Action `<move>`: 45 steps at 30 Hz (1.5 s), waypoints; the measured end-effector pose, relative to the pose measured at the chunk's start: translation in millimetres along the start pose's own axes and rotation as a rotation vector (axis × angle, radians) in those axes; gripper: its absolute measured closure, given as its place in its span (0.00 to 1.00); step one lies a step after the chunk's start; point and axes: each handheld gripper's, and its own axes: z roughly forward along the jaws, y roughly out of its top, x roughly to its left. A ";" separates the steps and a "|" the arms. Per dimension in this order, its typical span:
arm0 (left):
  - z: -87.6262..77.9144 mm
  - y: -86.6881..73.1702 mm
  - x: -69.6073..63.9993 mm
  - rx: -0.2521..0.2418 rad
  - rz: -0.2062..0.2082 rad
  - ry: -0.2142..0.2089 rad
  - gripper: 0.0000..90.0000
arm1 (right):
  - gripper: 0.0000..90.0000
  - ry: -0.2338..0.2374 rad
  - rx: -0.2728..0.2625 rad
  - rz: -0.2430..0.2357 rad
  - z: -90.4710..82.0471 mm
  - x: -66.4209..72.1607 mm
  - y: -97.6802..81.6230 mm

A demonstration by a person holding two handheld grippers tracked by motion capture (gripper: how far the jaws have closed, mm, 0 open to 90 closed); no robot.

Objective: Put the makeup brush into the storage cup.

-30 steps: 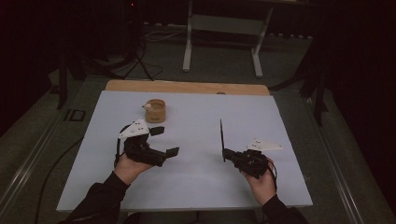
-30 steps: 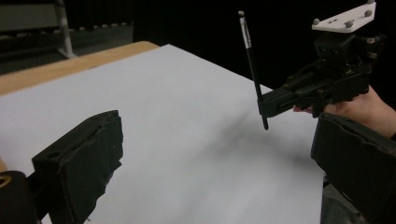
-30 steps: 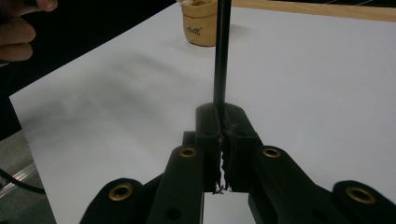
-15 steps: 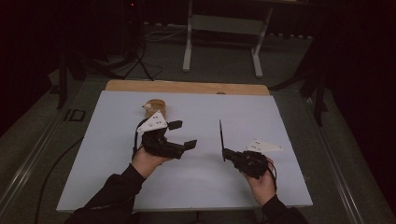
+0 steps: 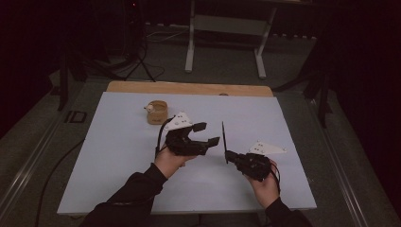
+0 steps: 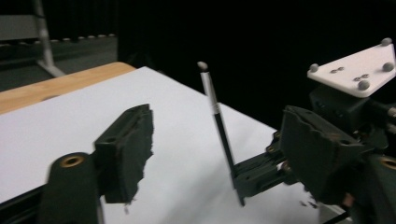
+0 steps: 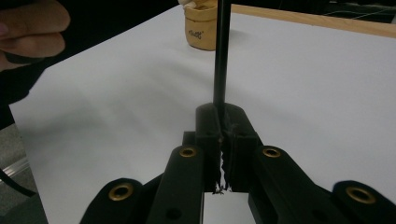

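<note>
Your left claw [image 5: 208, 134] has travelled across the bench [image 5: 118, 156] since the earlier frames, from near the cup [image 5: 157, 112] toward the middle, and now sits just beside the rod [image 5: 223, 141] that your right claw [image 5: 228, 154] holds upright. Its jaws have just been closing, yet they stand apart with nothing pressed between them; in the left gripper view the rod [image 6: 219, 126] stands between the two pads [image 6: 128, 149] but clear of both, so that claw counts as released. Your right claw has not moved: in the right gripper view it [image 7: 223, 140] is clenched on the lower end of the rod [image 7: 221, 56], which rises straight from the jaws with the cup [image 7: 201, 23] behind it at the far side of the bench. The rod's top carries a small pale tip, seen in the left gripper view; what sort of tool it is I cannot tell. The shift reads as the start of a handover or a two-handed grip: you look set to take the rod's upper part with the left claw while the right keeps it steady. For that you need the left jaws centred on the shaft before they close further, since a grip that lands off-centre could push the rod sideways in the right claw. The cup stands well apart from both hands and is untouched.
</note>
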 end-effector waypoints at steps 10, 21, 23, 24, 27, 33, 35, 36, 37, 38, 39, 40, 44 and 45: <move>24.9 -0.9 -1.6 -0.003 -0.095 0.008 0.48 | 0.96 0.004 0.006 -0.011 1.7 1.0 -0.3; 41.2 -3.9 -6.6 -0.002 -0.161 -0.014 0.72 | 0.96 0.008 0.012 -0.029 2.3 2.9 -0.4; 42.6 -3.4 -7.3 0.010 -0.172 -0.014 0.76 | 0.96 0.007 0.015 -0.033 2.6 3.2 -0.5; 42.6 -3.4 -7.3 0.010 -0.172 -0.014 0.76 | 0.96 0.007 0.015 -0.033 2.6 3.2 -0.5; 42.5 -2.2 -9.9 0.014 -0.184 0.015 0.80 | 0.96 0.005 0.019 -0.040 2.9 2.0 -1.1; 41.7 -1.1 -11.8 0.016 -0.186 0.023 0.92 | 0.96 -0.001 0.018 -0.058 2.9 4.2 -0.4; 41.4 -1.1 -12.0 0.019 -0.183 0.022 0.94 | 0.96 -0.002 0.020 -0.064 2.9 4.5 -0.4; 41.4 -0.9 -12.4 0.023 -0.181 0.025 0.94 | 0.96 -0.004 0.021 -0.068 3.0 4.3 -0.4; 41.4 -0.6 -13.0 0.029 -0.172 0.026 0.94 | 0.96 -0.004 0.024 -0.071 3.2 4.4 -0.3; 41.5 -0.7 -13.7 0.029 -0.163 0.032 0.94 | 0.96 -0.002 0.026 -0.073 3.7 4.1 -0.5; 41.7 -0.8 -14.4 0.031 -0.163 0.035 0.95 | 0.96 -0.003 0.025 -0.075 3.8 3.9 -0.7; 41.8 -1.0 -15.1 0.031 -0.157 0.037 0.95 | 0.96 -0.007 0.029 -0.079 4.1 4.1 -0.7; 43.0 -1.5 -16.3 0.028 -0.160 0.037 0.95 | 0.95 -0.011 0.033 -0.077 4.1 4.2 -0.5; 43.5 -1.8 -16.7 0.030 -0.154 0.040 0.95 | 0.95 -0.012 0.041 -0.063 4.2 4.3 0.1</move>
